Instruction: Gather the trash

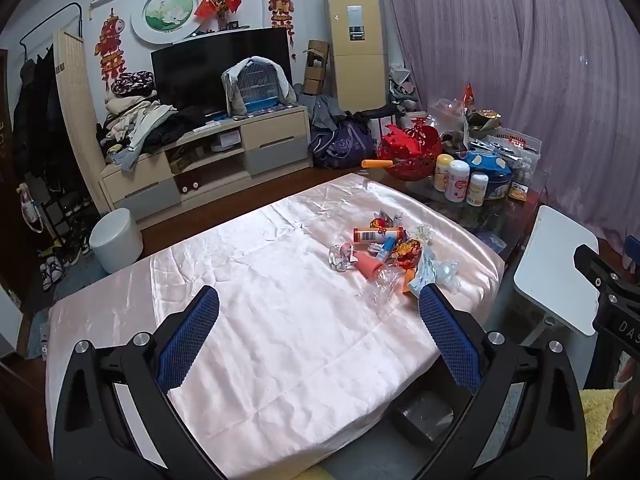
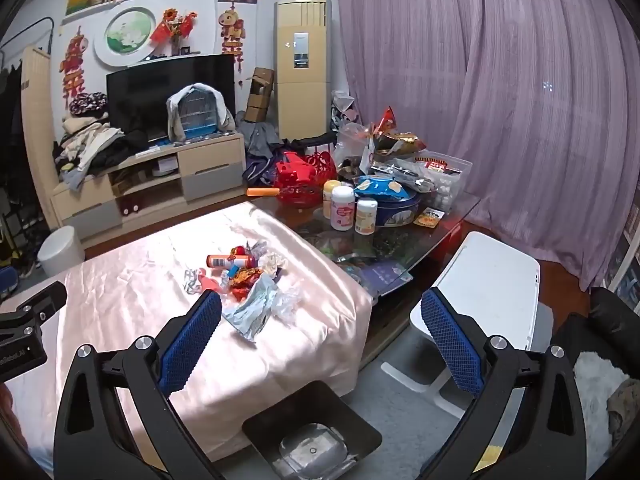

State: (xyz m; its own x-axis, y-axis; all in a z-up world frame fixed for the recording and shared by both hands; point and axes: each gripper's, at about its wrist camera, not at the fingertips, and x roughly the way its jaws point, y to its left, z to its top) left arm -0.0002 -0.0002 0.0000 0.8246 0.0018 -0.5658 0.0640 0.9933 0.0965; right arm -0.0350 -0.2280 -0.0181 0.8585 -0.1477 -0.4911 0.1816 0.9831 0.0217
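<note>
A heap of trash (image 1: 394,254) lies on the pink satin cloth (image 1: 256,312) over the table: an orange tube (image 1: 376,235), a pink cone-shaped piece (image 1: 366,263), red and gold wrappers, clear plastic and a pale blue bag (image 2: 256,306). The same heap shows in the right wrist view (image 2: 240,276). My left gripper (image 1: 319,300) is open and empty, above the cloth short of the heap. My right gripper (image 2: 321,306) is open and empty at the table's near right corner. A black bin with a clear liner (image 2: 312,436) stands on the floor below it.
A glass table (image 2: 400,236) to the right holds bottles, a blue tin, a red basket and snack bags. A white stool (image 2: 484,292) stands by it. A white round bin (image 1: 116,240) is on the floor at left, before the TV cabinet (image 1: 208,152).
</note>
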